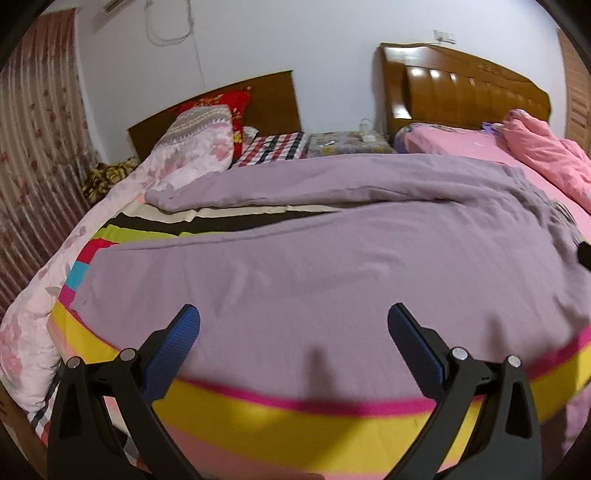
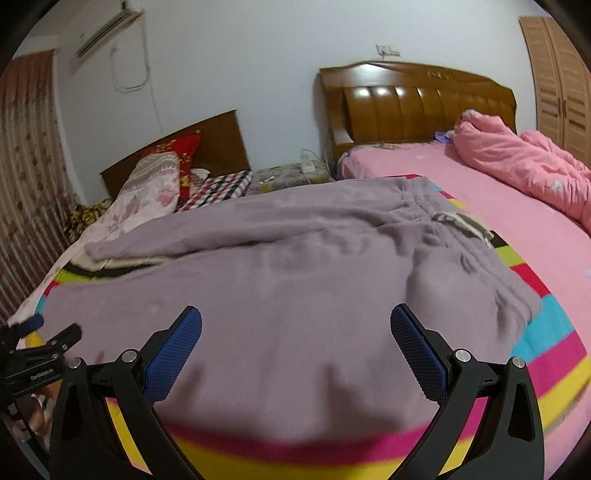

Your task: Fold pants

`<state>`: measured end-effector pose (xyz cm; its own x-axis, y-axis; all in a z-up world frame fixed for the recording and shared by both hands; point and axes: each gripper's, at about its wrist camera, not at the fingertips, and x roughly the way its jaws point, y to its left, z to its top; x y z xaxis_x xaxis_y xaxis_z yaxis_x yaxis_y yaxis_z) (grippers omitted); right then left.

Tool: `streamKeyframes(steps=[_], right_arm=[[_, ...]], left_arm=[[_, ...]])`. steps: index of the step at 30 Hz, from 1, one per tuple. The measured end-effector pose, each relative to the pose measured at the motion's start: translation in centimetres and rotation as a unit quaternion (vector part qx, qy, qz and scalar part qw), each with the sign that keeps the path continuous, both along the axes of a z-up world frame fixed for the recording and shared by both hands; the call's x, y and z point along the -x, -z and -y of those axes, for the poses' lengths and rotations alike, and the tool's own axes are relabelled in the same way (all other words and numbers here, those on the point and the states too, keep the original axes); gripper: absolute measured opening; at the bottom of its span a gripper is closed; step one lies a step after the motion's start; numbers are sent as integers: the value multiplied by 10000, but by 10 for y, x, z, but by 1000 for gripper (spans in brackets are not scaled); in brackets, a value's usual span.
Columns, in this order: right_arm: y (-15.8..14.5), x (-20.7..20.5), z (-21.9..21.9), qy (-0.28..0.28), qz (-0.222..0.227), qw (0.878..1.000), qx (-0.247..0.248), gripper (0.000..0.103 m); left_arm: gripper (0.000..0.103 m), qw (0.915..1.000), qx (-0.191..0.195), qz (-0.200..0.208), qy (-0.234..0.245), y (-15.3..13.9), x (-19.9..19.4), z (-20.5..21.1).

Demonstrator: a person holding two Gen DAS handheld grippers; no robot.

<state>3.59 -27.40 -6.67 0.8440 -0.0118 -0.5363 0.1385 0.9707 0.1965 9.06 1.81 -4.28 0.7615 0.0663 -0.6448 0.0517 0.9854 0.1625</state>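
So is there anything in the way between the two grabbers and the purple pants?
Nothing visible is. The purple pants lie spread flat on the striped blanket. The left hand-held gripper and the right hand-held gripper are both open right over the near edge, with only bare fabric between their fingers.

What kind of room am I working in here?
Almost certainly a home bedroom: the purple pants lie spread on a striped bed cover, a second bed with a wooden headboard and pink quilt sits beyond, and an air conditioner hangs on the wall.
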Motion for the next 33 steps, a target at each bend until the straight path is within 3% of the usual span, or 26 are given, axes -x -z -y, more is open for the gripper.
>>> streamKeyframes(steps=[5,8,9,10,13,15,17,20,24,26,29,31,33], right_arm=[[-17,-73,55,-418,-186,9989,-125,99],[-24,-146,88,-920,-359,9950,155,99],[-25,-181,97,-1179,-436,9914,372,99],[-24,-206,104,-1379,-520,9879,489,99],[-16,-293,124,-2135,-1000,9700,599,99],[-9,-341,130,-2663,-1271,9531,670,99],[2,-382,125,-3223,-1590,9280,981,99],[19,-425,109,-3914,-2007,8884,1315,98],[31,-455,114,-4288,-2266,8677,1092,81],[45,-467,117,-4396,-2683,8506,1058,78],[43,-463,120,-4452,-2546,8517,1073,69],[38,-456,120,-4421,-2508,8535,1154,44],[28,-439,116,-4347,-2283,8582,1495,26]], left_arm=[[101,9987,301,-156,373,0,-48,9],[101,9924,950,-261,744,4,-79,19],[101,9850,1448,-370,860,5,-94,23],[101,9814,1675,-450,821,7,-103,25],[101,9708,2090,-783,876,15,-132,39],[101,9679,2081,-1052,941,24,-146,51],[101,9685,1897,-1348,890,36,-158,60],[101,9741,1693,-1248,834,49,-161,70],[101,9784,1475,-1256,714,61,-160,76],[101,9794,1406,-1242,748,60,-160,77],[101,9812,1249,-1251,769,60,-158,80],[101,9827,1115,-1264,771,61,-157,82],[101,9831,1067,-1265,777,61,-159,82]])
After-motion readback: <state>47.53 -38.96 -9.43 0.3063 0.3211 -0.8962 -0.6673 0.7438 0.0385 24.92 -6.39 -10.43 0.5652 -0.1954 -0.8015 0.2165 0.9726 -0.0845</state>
